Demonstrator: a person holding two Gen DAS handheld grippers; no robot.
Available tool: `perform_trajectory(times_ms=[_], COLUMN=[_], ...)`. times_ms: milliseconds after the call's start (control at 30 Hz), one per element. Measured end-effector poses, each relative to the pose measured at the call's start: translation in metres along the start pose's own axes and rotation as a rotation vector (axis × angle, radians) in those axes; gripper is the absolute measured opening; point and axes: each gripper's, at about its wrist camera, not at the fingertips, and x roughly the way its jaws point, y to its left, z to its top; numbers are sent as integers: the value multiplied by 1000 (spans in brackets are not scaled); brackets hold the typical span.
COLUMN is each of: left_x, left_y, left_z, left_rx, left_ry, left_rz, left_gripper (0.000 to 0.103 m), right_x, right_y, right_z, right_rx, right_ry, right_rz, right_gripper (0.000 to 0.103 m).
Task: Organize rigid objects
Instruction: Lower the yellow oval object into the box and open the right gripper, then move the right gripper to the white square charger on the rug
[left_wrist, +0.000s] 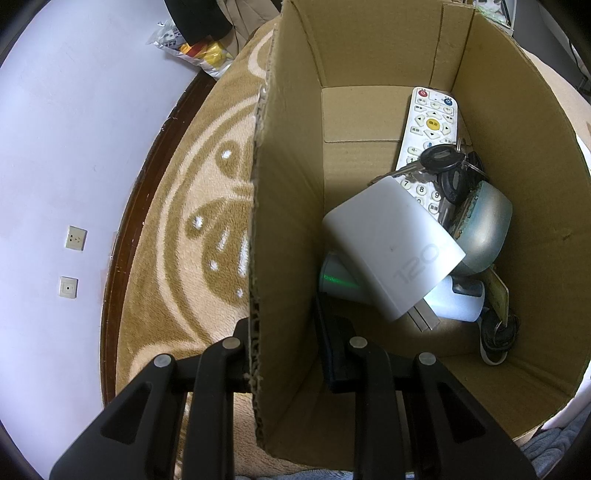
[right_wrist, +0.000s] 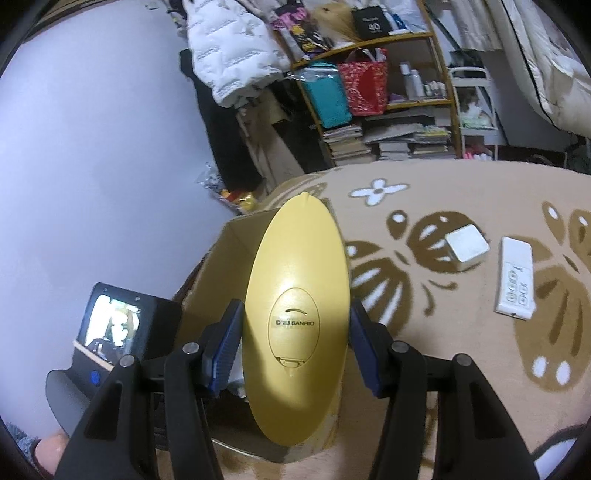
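Cardboard box (right_wrist: 221, 266) sits just ahead and left of the right gripper (right_wrist: 295, 332), whose jaws clench a yellow oval Sanrio gadget (right_wrist: 295, 306) long-axis forward, while the left gripper (left_wrist: 284, 350) pinches the box wall (left_wrist: 280, 221).

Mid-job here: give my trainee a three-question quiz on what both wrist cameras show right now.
1. True or false: the left gripper clamps the box wall.
2. What does the right gripper hold?
A. keys
B. yellow oval device
C. charger
3. Which items still lie on the blanket, outside the box?

Key:
1. True
2. B
3. The white cube and the small white remote.
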Motion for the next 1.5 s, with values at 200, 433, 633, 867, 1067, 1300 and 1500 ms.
perform_trajectory(times_ms=[200, 433, 633, 867, 1067, 1300, 1500], left_x=[0, 0, 0, 0, 0, 0, 0], left_y=[0, 0, 0, 0, 0, 0, 0], left_z=[1, 1, 2, 2, 2, 2, 2], left_rx=[0, 0, 1, 0, 0, -1, 0], left_ry=[0, -1, 0, 0, 0, 1, 2], left_rz=[0, 0, 1, 0, 0, -4, -6], left_gripper=[23, 23, 23, 23, 23, 23, 23], right_x=[4, 10, 15, 19, 23, 20, 15], right_y=[10, 12, 9, 9, 12, 16, 3], right_z=[-3, -6, -10, -13, -14, -13, -5], right_rx=[-22, -29, -26, -44, -53, -107, -87], right_ry=[13, 35, 46, 56, 68, 52, 29], right_rz=[34, 29, 16, -29, -24, -72, -126], right_gripper=[59, 59, 59, 59, 59, 60, 77])
